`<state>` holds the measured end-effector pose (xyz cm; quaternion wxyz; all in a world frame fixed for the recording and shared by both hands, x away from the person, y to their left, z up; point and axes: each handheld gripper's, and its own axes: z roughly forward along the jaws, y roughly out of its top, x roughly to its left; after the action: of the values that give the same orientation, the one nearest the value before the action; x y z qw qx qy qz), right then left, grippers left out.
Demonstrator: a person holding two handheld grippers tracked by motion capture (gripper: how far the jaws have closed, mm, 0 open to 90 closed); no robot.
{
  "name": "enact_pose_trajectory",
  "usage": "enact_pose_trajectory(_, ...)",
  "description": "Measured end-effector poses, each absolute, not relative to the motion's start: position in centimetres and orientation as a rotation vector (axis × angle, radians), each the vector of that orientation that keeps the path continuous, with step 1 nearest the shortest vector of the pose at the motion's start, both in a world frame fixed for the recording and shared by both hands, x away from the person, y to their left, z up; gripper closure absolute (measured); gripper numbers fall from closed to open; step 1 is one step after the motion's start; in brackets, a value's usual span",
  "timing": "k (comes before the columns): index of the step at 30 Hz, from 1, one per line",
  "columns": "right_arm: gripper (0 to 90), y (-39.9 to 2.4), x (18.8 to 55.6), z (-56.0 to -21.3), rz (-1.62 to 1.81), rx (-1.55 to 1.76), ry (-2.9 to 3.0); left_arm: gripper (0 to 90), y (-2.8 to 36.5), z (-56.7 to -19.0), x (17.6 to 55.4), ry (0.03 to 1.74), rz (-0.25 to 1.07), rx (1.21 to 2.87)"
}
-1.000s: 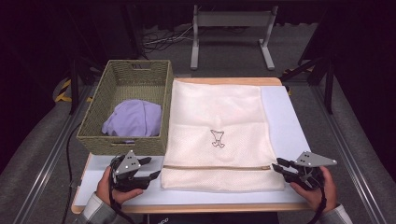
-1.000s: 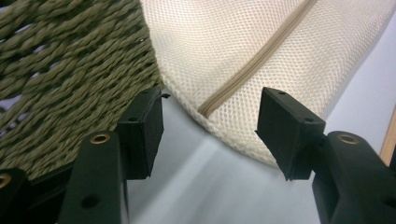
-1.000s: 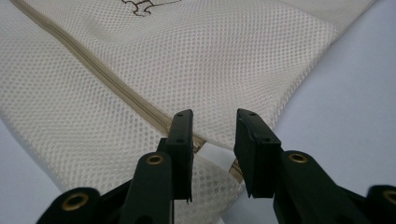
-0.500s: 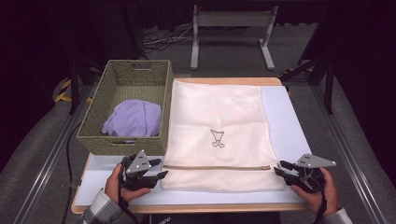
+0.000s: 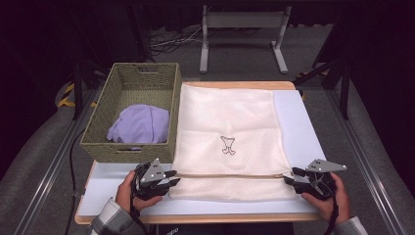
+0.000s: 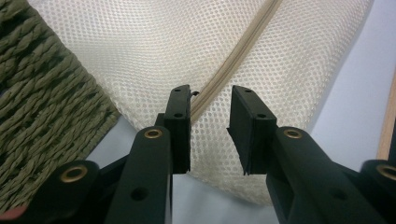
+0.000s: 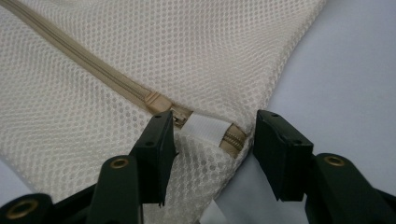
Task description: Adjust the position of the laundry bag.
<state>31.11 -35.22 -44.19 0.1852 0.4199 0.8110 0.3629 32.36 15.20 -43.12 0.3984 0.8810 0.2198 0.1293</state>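
Left gripper [image 5: 172, 180] nearer mesh bag [image 5: 227, 132], jaws narrowing, unclamped; right gripper view: jaws widening astride zipper tab [image 7: 203, 128].

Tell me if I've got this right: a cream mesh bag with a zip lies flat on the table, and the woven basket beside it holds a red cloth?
Not quite. The cloth in the woven basket is pale purple, not red, as the high view shows. The rest holds: the cream mesh bag with its zip lies flat on the table, beside the basket.

Bright lit table, dark surroundings, sharp close-ups
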Motion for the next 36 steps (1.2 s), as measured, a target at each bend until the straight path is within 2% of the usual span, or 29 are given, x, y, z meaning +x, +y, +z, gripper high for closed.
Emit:
enact_pose_trajectory(5,51.4,-35.2,31.2,-44.2,1.024,1.178,2.285,72.9,15.0,-43.1,32.5,0.553,0.329,2.226)
enact_pose_trajectory(9,60.9,-34.8,31.2,-44.2,1.013,1.15,2.294,81.2,14.6,-43.0,32.6,0.517,0.32,2.244)
enact_pose_trajectory(11,65.4,-34.6,31.1,-44.1,1.009,1.14,2.301,88.9,14.4,-42.9,32.5,0.492,0.314,2.247)
enact_pose_trajectory(14,76.4,-34.5,31.1,-44.1,1.024,1.131,2.32,90.0,13.9,-42.8,32.4,0.476,0.316,2.251)
enact_pose_trajectory(16,79.5,-34.4,31.1,-44.1,1.031,1.129,2.332,90.0,13.6,-42.8,32.5,0.468,0.313,2.255)
enact_pose_trajectory(36,81.6,-34.5,30.9,-43.7,1.093,1.129,2.315,89.9,9.4,-42.6,33.4,0.363,0.276,2.281)
